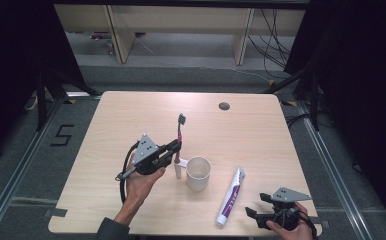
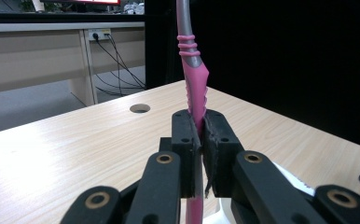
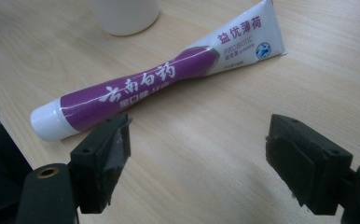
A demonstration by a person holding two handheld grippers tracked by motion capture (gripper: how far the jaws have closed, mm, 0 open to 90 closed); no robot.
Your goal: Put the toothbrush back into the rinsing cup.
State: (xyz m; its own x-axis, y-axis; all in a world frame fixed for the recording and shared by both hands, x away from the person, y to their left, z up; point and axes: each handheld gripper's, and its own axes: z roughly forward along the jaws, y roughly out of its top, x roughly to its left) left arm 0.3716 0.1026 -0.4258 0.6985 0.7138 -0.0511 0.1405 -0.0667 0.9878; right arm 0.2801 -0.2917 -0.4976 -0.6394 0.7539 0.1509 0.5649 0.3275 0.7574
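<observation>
- Pink-and-grey plastic toothbrush (image 1: pixel 179 135): upright, slightly tilted, dark bristle head uppermost, pink handle pinched between closed black jaws just left of the cup.
- Lower end of the handle is near the table surface; contact cannot be told.

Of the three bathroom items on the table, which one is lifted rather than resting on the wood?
The pink toothbrush, clamped upright in the left tongs; the white cup stands and the toothpaste tube lies flat.
</observation>
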